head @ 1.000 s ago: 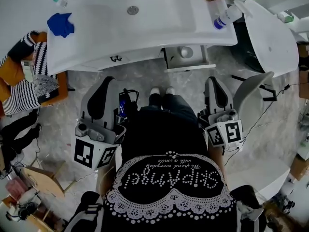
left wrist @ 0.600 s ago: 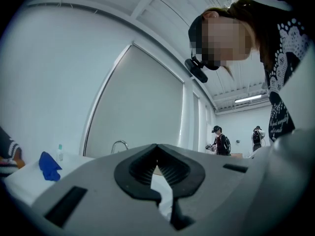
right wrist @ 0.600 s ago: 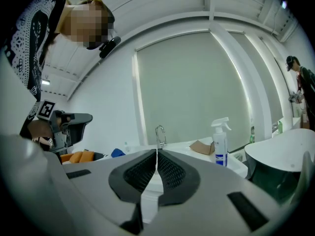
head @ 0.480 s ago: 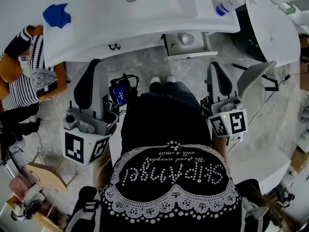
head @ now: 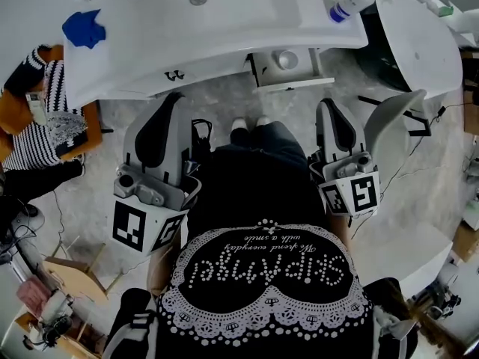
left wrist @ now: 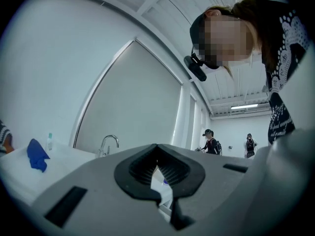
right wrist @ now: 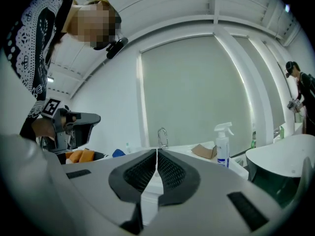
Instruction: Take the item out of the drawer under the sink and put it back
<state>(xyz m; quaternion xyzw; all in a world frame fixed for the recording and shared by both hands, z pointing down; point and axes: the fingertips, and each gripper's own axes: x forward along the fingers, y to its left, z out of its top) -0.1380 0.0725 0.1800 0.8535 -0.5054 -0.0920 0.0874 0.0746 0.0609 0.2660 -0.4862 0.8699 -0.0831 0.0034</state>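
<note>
Under the white sink (head: 224, 21) a small drawer (head: 293, 85) stands pulled open, and a round grey item (head: 285, 58) lies inside it. Both grippers hang low in front of the person, short of the cabinet. My left gripper (head: 172, 99) points at the closed cabinet front left of the drawer. In the left gripper view its jaws (left wrist: 157, 150) are shut and hold nothing. My right gripper (head: 327, 105) sits just right of and below the drawer. Its jaws (right wrist: 157, 154) are also shut and hold nothing.
A spray bottle (head: 348, 6) and a cardboard box (right wrist: 204, 151) stand at the sink's right end. A blue cloth (head: 84, 28) lies at its left, and the tap (right wrist: 161, 135) rises behind. A white tub (head: 419, 47) is at right, striped clothing (head: 37, 129) at left. The person's feet (head: 251, 124) face the cabinet.
My left gripper swung out left, then came back right toward the person's legs, covering the small blue-screened device. My right gripper has barely moved. The drawer and the item are as before.
</note>
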